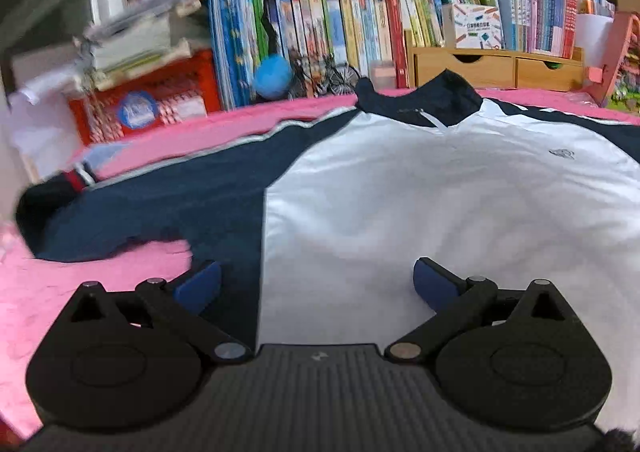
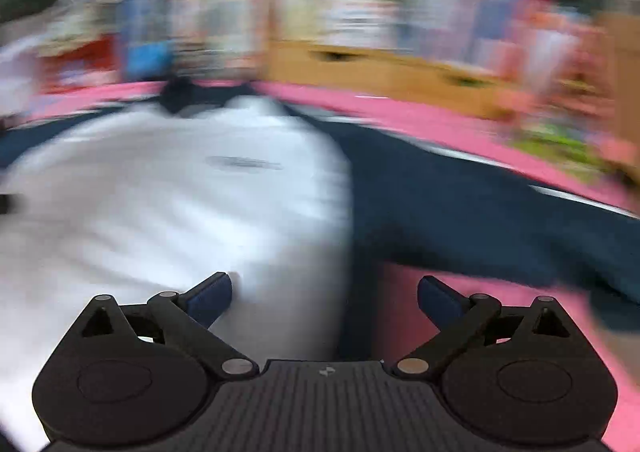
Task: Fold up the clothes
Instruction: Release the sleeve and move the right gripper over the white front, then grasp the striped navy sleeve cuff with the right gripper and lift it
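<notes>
Evidently the white-and-navy jacket [image 1: 400,192] lies spread flat on the pink blanket [image 1: 80,292] for folding, while the left gripper [image 1: 316,284] and right gripper [image 2: 324,296] hover above its hem, jaws wide apart and empty.

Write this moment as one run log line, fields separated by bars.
stage: fold not started | jacket: flat on pink cover | left claw: open, empty | right claw: open, empty

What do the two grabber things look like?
The left gripper and right gripper look the same. Each is black, with a ridged middle plate bearing a small pale mark, two round discs, silver pins, and blue-padded fingers.
</notes>
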`<state>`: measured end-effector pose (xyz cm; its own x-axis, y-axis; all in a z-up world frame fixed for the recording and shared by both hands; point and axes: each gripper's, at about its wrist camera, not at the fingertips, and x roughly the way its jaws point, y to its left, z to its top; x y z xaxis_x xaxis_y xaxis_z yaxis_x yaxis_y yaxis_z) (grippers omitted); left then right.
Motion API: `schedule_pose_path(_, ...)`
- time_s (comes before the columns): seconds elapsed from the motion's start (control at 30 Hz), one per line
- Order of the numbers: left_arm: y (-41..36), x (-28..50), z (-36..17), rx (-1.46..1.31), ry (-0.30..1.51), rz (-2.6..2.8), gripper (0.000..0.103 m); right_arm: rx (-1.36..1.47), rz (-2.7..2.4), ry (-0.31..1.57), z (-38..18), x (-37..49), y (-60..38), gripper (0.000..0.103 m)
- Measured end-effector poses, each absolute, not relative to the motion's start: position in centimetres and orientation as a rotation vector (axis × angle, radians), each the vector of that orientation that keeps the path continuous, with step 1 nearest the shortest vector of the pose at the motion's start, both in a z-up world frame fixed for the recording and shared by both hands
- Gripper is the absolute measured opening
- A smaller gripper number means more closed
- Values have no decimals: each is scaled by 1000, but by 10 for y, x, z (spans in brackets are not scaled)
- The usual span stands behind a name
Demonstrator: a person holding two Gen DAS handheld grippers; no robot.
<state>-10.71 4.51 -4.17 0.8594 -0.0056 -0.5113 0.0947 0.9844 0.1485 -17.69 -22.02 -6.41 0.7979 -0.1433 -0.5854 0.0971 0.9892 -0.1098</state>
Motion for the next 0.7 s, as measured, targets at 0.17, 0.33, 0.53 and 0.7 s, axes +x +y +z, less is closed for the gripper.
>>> schedule_pose_path(0.17,45,-168,-32,155,492,-215,103,-74,-119,546,-63,-261,-236,100)
schedule_pose_path(0.33,38,-210,-35,224,492,-265,103,-120,-26,503,-71,-321,-205,102)
schedule_pose_path(0.53,17,-228,-50,281,509,-268,103,-157,83,481,-80,-343,-165,102)
schedule_pose_path(0.7,-1,-225,-47,331,439,-358,103,-285,200,425,-81,-333,-122,103)
